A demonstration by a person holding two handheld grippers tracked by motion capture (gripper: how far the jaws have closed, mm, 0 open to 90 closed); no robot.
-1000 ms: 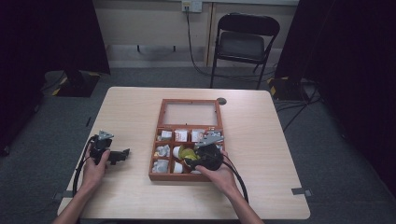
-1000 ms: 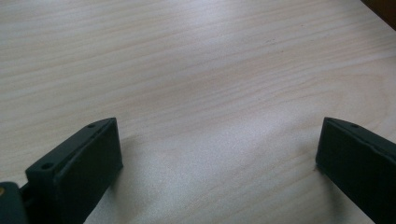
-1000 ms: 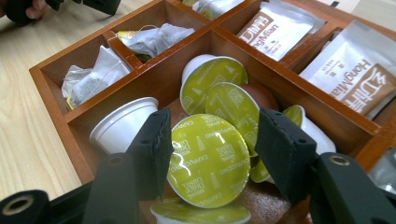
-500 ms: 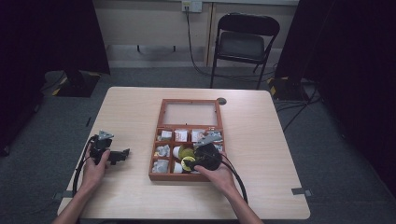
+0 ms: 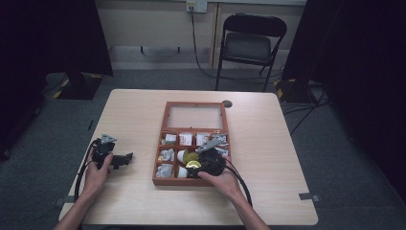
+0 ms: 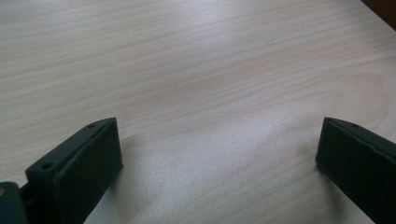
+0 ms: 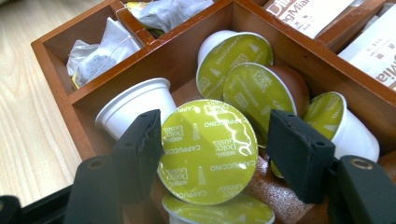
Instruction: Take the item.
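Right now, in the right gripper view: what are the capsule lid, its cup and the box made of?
Capsule lid: looks like thin foil, glossy green-gold, with a bright glare streak and printed lettering.
Capsule cup: probably moulded plastic, smooth matt white, with a rolled rim.
Box: appears to be wood, reddish-brown and lacquered, showing grain and a slight sheen.

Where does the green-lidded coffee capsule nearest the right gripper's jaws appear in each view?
High view: capsule in the wooden box's near middle compartment.
Right gripper view: capsule at centre, between jaws that have just been opening.
Left gripper view: bare table; likely the box's corner, top right.
Shared landmark: the wooden box.
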